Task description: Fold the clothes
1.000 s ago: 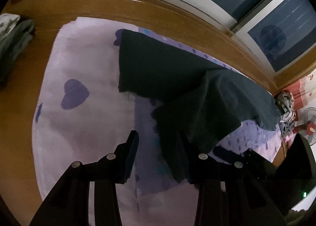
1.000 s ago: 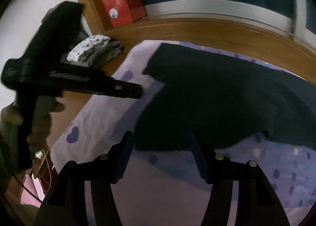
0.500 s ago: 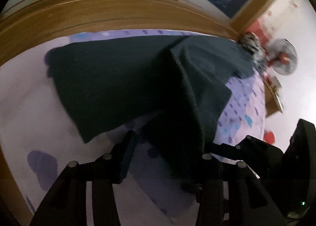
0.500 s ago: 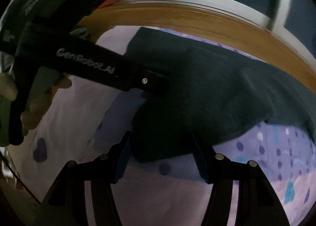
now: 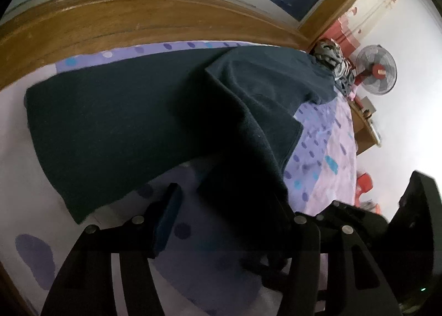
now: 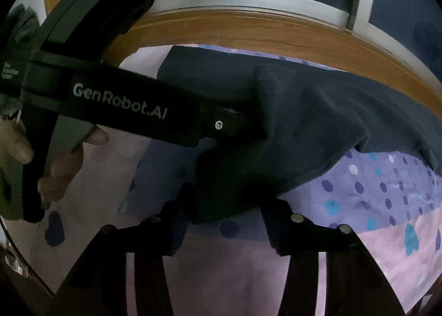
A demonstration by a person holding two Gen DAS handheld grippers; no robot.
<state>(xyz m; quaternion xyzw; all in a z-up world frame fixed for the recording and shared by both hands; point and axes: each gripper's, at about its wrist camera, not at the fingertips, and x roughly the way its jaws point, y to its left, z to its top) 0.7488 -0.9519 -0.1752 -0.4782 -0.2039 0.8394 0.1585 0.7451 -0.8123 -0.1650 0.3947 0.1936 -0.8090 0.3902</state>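
A dark navy garment (image 5: 116,111) lies spread across the bed (image 5: 326,150), on a purple and pink sheet printed with dots and hearts. One part of it is raised off the sheet and drapes over the rest.

Left claw (image 5: 229,219): the jaws stand apart. The left finger (image 5: 165,222) is clear of the cloth, over the sheet. The raised fold of the garment hangs down against the right finger and hides its tip. In the right wrist view the left claw (image 6: 248,122) reaches in from the left, its end buried in the lifted cloth; whether it pinches the fabric cannot be told from either view.

Right claw (image 6: 226,216): the jaws are parted, and the garment's (image 6: 317,128) lower edge sits between the two fingers. No pinch is visible.

A wooden headboard (image 5: 138,20) runs along the far side of the bed. A standing fan (image 5: 375,70) is at the far right by the wall.
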